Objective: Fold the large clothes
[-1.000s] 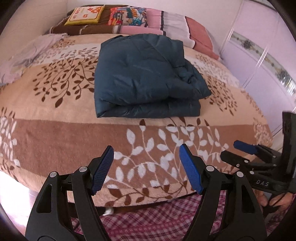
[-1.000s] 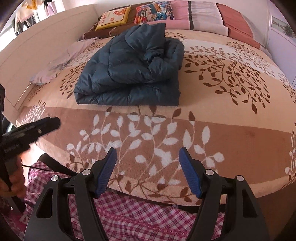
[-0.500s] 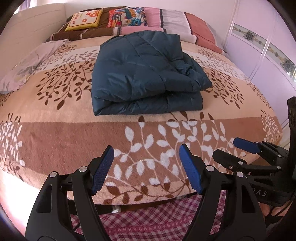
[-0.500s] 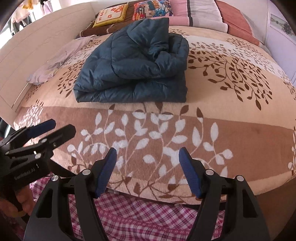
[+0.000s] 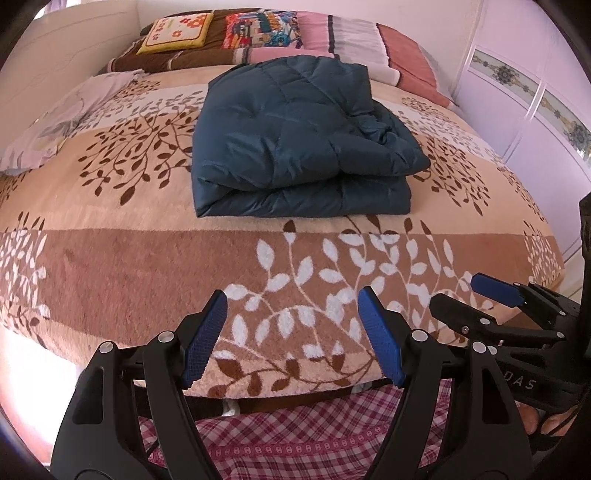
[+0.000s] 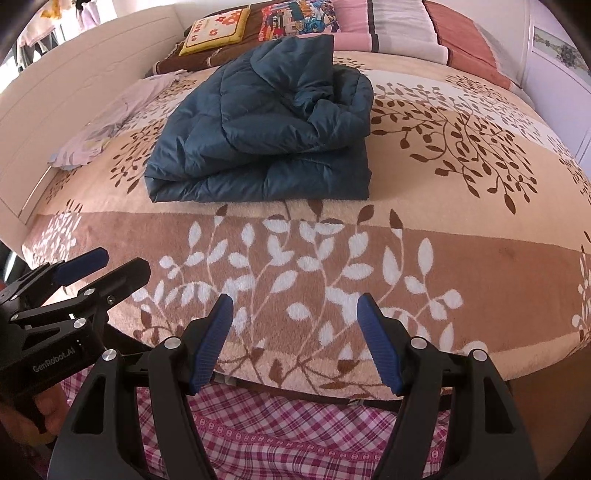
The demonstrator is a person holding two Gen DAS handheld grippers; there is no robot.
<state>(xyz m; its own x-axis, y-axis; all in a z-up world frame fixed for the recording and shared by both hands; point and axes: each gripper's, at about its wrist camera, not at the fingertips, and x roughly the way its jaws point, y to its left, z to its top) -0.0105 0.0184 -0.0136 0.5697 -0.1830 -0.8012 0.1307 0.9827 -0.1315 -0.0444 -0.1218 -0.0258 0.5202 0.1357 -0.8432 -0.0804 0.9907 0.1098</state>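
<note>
Seen from two wrist cameras over the foot of a bed (image 5: 110,258) – a plush blanket patterned with brown and white leaves. Lay folded on it, a dark teal padded jacket (image 5: 295,147), in a thick, puffy stack toward 12 o'clock, well apart from both claws.

Left claw (image 5: 291,339) at 6 o'clock of its own view, blue pads spread wide, nothing between them, only blanket beyond. Right claw (image 6: 295,339) likewise wide apart and empty, hung above the bed's near edge. Each visible in the other's view: right claw (image 5: 480,299) at 4 o'clock, left claw (image 6: 103,273) at 8 o'clock.

Jacket's upper layer bunched and rumpled toward 1 o'clock in the right view (image 6: 266,122), bottom layer flatter, its near edge facing the claws.

Likely risks from here – slick, springy padding could puff back and let the top layer slide off, since nothing pinned it. Any further pinch on one layer alone would probably drag the stack open. Reaching across the soft blanket might also snag its pile instead of the jacket. Pillows (image 5: 258,29) lined at 12 o'clock, a pale cloth (image 5: 55,122) at 10 o'clock.
</note>
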